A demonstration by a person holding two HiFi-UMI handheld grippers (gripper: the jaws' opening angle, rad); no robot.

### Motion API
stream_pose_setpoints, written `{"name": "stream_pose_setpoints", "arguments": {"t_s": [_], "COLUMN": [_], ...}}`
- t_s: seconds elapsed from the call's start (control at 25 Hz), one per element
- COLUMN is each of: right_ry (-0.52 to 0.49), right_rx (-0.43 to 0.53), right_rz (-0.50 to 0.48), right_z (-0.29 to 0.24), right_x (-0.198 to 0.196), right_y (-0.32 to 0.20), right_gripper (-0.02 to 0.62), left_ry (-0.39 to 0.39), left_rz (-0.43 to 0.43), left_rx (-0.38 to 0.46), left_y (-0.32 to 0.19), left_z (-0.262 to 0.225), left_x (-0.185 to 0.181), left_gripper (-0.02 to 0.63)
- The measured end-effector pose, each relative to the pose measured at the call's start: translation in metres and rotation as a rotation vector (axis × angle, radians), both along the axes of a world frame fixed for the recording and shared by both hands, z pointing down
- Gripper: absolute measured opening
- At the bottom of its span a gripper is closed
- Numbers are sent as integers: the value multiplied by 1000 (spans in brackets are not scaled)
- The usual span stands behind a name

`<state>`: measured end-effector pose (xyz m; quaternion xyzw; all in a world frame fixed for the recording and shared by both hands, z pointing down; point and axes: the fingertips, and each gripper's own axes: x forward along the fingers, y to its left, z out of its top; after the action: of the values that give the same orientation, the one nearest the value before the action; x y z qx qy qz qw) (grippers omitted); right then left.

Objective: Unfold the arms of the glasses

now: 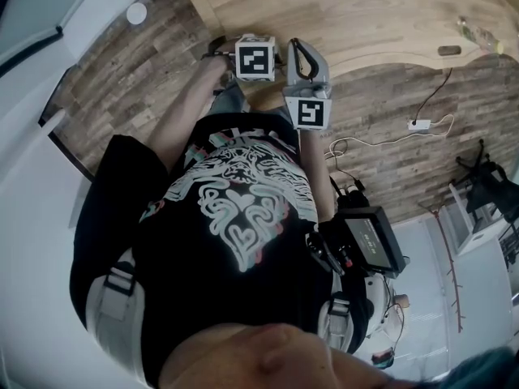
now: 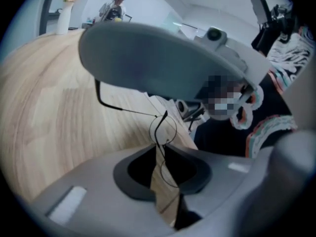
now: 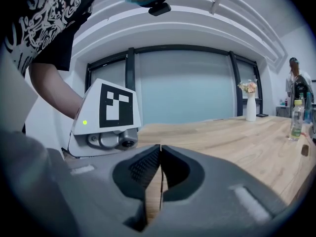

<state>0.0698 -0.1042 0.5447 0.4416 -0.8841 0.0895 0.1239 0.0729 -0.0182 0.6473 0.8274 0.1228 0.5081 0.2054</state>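
Note:
Thin wire-rimmed glasses (image 2: pixel 164 129) hang above the near edge of the wooden table (image 2: pixel 49 122). In the left gripper view, my left gripper (image 2: pixel 160 149) is shut on the frame by the round lenses. One arm (image 2: pixel 123 109) stands unfolded and runs left, and its bent tip rises under the right gripper's grey body (image 2: pixel 148 58). My right gripper (image 3: pixel 160 149) has its jaws closed, with a thin dark line between the pads. In the head view, the two marker cubes, left (image 1: pixel 255 59) and right (image 1: pixel 306 112), sit close together at the table edge.
On the far side of the table stand a vase with flowers (image 3: pixel 251 102) and a clear bottle (image 3: pixel 296 120), and a person (image 3: pixel 296 78) stands behind them. A power strip (image 1: pixel 419 124) and cables lie on the floor to the right.

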Motion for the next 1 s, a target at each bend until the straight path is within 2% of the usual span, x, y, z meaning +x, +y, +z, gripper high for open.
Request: {"name": "stream_pose_setpoints", "arguments": {"t_s": [0.12,0.2,0.32,0.56,0.8,1.0], "right_ry": [10,7,-9,-11,-25,-31], "right_rx": [10,10,10,17,24,27], "right_rz": [-9,-6,8,23,46,61], "right_z": [-1,0,-1,-5,-8,-12], "right_x": [1,1,4,12,21,26], "right_y": [0,1,0,-2,-4,-5], "right_gripper": [6,6,6,6,6,6], "left_ry": [-27,2,39,30,26,64], "left_rz": [24,6,-53,-202,-266,-287], "left_rx": [-39,-93,-146,-193,-180,-108], "left_y": [6,12,13,1,-9,-17], "left_z": [3,0,-4,-3,-3,-7], "left_x": [-2,4,12,10,7,7], "left_gripper": [46,43,34,6,-5,-5]}}
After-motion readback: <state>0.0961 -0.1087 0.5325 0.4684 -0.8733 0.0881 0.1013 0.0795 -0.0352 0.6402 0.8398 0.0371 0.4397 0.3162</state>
